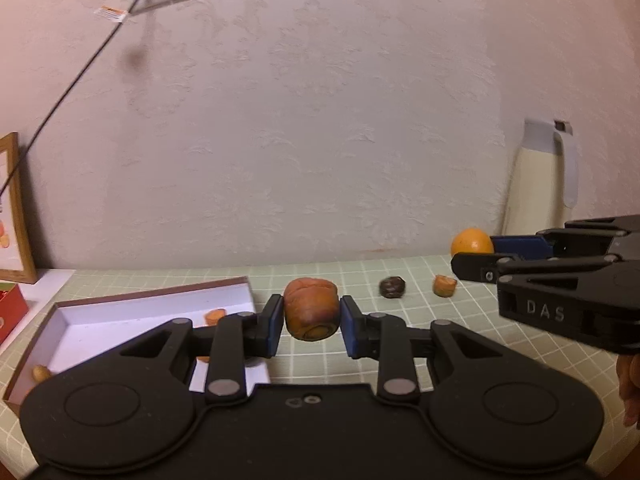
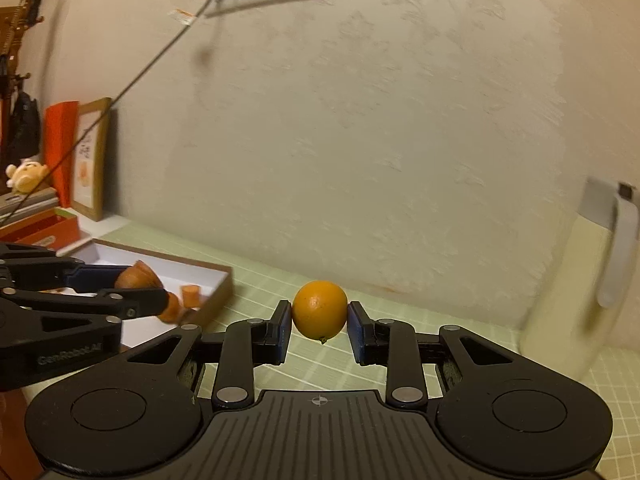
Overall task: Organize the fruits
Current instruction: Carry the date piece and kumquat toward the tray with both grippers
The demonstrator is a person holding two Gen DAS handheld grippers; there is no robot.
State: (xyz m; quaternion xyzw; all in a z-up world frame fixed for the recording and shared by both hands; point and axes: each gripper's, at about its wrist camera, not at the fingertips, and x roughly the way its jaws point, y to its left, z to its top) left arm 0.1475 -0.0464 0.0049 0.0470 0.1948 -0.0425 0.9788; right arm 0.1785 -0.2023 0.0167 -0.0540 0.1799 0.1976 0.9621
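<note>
Carry step: your left tool [image 1: 311,314] grips a brown fruit [image 1: 311,307], right tool [image 2: 319,315] an orange [image 2: 319,310]. Next, I judge: box [image 1: 152,300], left of both tools.

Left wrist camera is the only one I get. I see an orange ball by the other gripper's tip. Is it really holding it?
Observer: Yes. On the right wrist camera the right gripper is shut on the orange, with a pad pressing each side.
Operator: Is it squished or broken?
Observer: No, it looks round and whole, with a tiny nub at its lower end.
Operator: Is there anything fun left of the picture frame?
Observer: A yellow plush toy sits there, left of the wooden picture frame.
</note>
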